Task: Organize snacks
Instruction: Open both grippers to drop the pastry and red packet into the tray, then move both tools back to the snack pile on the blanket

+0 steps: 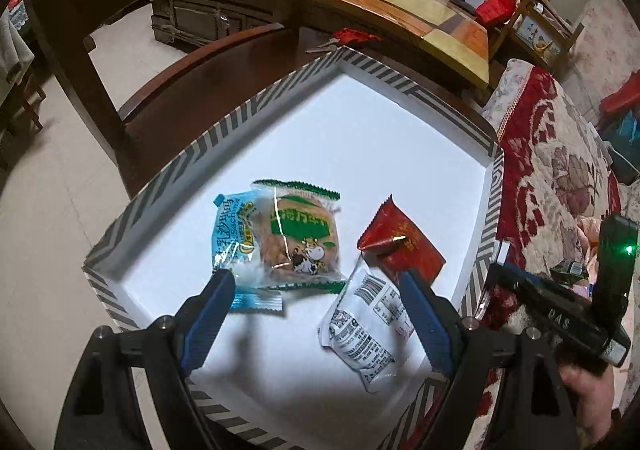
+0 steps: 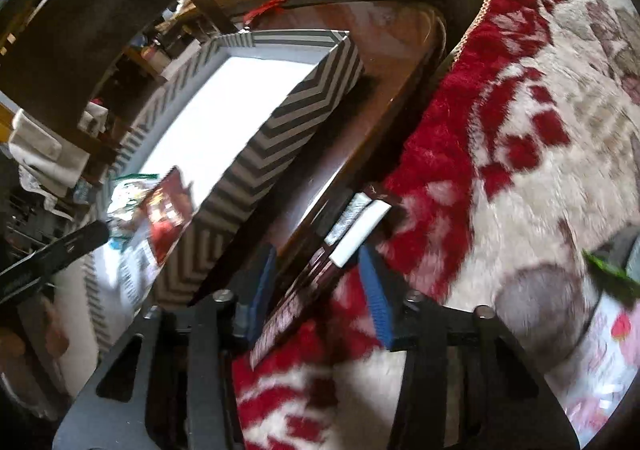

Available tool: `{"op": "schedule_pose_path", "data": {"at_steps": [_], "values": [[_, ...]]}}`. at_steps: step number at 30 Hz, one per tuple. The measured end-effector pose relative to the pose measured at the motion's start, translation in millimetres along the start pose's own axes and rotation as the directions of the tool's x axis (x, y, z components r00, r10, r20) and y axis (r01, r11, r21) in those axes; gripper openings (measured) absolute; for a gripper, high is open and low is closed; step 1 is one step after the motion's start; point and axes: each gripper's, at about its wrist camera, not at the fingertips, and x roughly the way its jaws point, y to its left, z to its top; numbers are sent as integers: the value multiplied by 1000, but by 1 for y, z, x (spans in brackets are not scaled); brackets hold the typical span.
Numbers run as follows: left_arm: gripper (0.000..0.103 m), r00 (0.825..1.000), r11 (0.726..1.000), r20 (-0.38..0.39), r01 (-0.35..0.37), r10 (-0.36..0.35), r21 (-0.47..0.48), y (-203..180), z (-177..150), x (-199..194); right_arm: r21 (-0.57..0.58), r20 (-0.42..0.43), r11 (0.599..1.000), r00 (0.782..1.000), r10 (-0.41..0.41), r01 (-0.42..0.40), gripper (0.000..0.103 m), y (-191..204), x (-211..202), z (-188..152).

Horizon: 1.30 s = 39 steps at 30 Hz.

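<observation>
A striped box (image 1: 224, 122) with a white floor holds several snack packets: a blue one (image 1: 232, 234), a green-and-clear biscuit pack (image 1: 300, 238), a red pouch (image 1: 404, 250) and a white packet (image 1: 364, 326). My left gripper (image 1: 316, 282) hovers open and empty just above them. My right gripper (image 2: 316, 254) is beside the box (image 2: 280, 138), above the red blanket (image 2: 500, 130), with its jaws around a dark brown snack bar (image 2: 320, 270) that has a white end; the blue pads (image 2: 374, 290) look close to the bar but contact is blurred.
The box sits on a dark wooden chair seat (image 1: 192, 90). A red-and-cream blanket (image 1: 560, 170) lies to the right. A green-edged packet (image 2: 612, 278) lies on the blanket. A wooden table (image 1: 400, 10) stands behind.
</observation>
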Motion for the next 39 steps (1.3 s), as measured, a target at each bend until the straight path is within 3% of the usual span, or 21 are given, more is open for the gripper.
{"op": "schedule_pose_path", "data": {"at_steps": [1, 2, 5, 9, 13, 17, 26, 28, 30, 35, 39], "values": [[86, 1000, 1000, -1, 0, 0, 0, 0, 0, 0, -4, 12, 1000, 1000, 5, -5, 29, 1, 1, 2], [86, 1000, 1000, 0, -1, 1, -1, 1, 0, 0, -5, 7, 1000, 1000, 21, -21, 14, -1, 1, 3], [86, 1000, 1000, -5, 4, -4, -8, 1, 0, 1, -29, -4, 999, 999, 35, -35, 13, -1, 2, -1], [86, 1000, 1000, 0, 14, -14, 9, -8, -3, -2, 12, 48, 997, 996, 80, -81, 11, -11, -16, -11], [86, 999, 997, 19, 29, -30, 66, -27, -9, -11, -39, 69, 996, 994, 80, -77, 11, -11, -45, -32], [86, 998, 989, 10, 63, -65, 136, -57, -20, -16, -13, 86, 998, 994, 67, -66, 11, -31, -76, -64], [86, 990, 925, -29, 141, -139, 353, -131, -53, -24, 136, 86, 989, 995, 41, -53, 11, -84, -116, -148], [87, 987, 894, -40, 155, -153, 421, -148, -59, -25, 143, 91, 988, 995, 49, -62, 15, -89, -124, -157], [88, 983, 838, -63, 182, -175, 514, -167, -67, -23, 152, 97, 987, 995, 38, -52, 26, -94, -129, -163], [88, 962, 666, -175, 272, -211, 695, -202, -83, -5, 182, 129, 980, 990, 58, -81, 30, -99, -135, -166], [88, 956, 570, -236, 293, -173, 768, -217, -92, 11, 182, 130, 979, 989, 63, -87, 36, -99, -136, -168]]}}
